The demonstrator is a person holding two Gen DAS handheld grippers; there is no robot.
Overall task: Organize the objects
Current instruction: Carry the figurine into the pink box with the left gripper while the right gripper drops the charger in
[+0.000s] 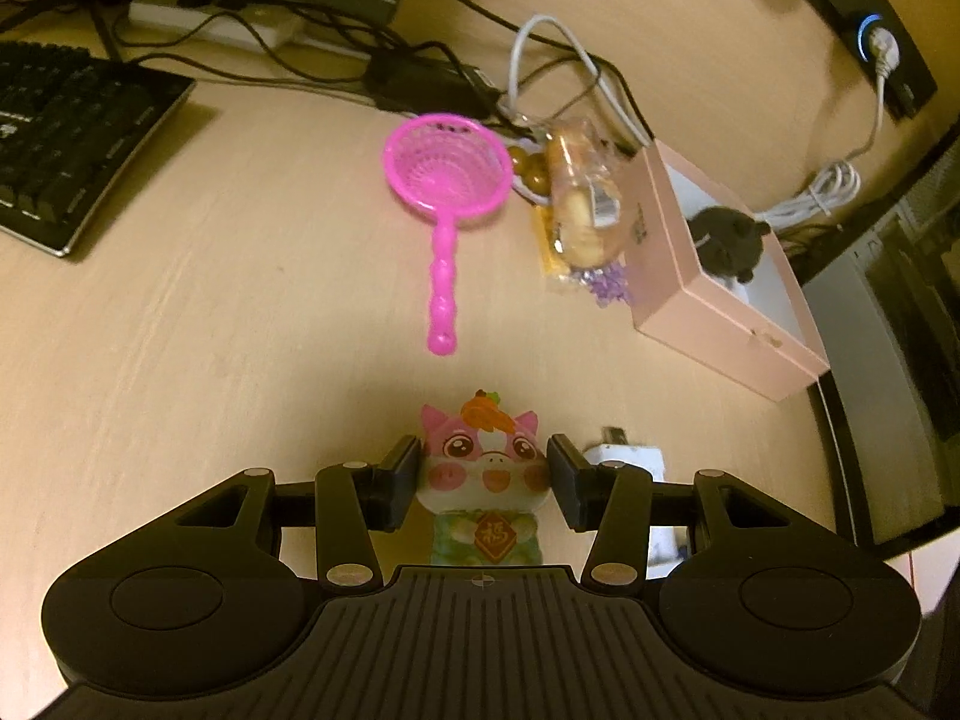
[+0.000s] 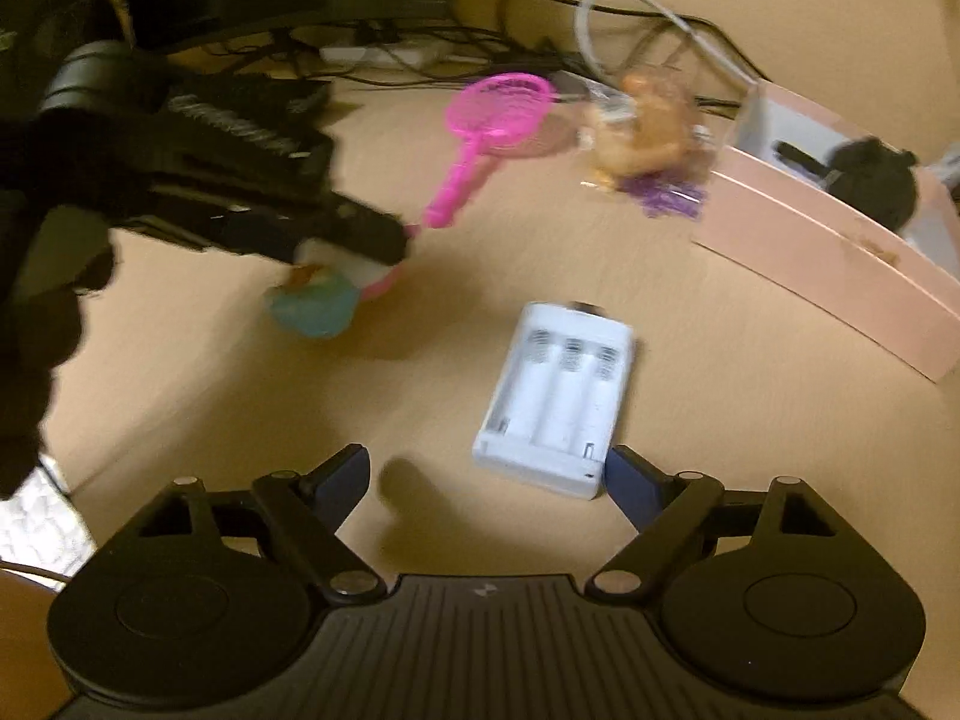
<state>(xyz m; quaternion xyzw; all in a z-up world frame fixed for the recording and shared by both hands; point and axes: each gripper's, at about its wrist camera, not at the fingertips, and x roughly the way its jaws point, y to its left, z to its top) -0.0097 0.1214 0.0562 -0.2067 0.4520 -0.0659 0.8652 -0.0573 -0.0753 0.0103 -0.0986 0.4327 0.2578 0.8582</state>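
Note:
My left gripper (image 1: 483,468) is shut on a pink pig figurine (image 1: 483,474) and holds it above the wooden desk; the right wrist view shows it too (image 2: 318,300), blurred. A pink toy strainer (image 1: 447,180) lies ahead on the desk. A pink box (image 1: 720,294) at the right holds a dark plush toy (image 1: 729,237). My right gripper (image 2: 486,480) is open, just behind a white battery charger (image 2: 555,399) that lies flat on the desk. The strainer (image 2: 498,114) and box (image 2: 828,258) show beyond it.
A wrapped snack bag (image 1: 585,204), purple beads (image 1: 609,288) and tangled cables (image 1: 540,66) lie by the box's left side. A black keyboard (image 1: 72,138) is at the far left. The desk edge runs along the right.

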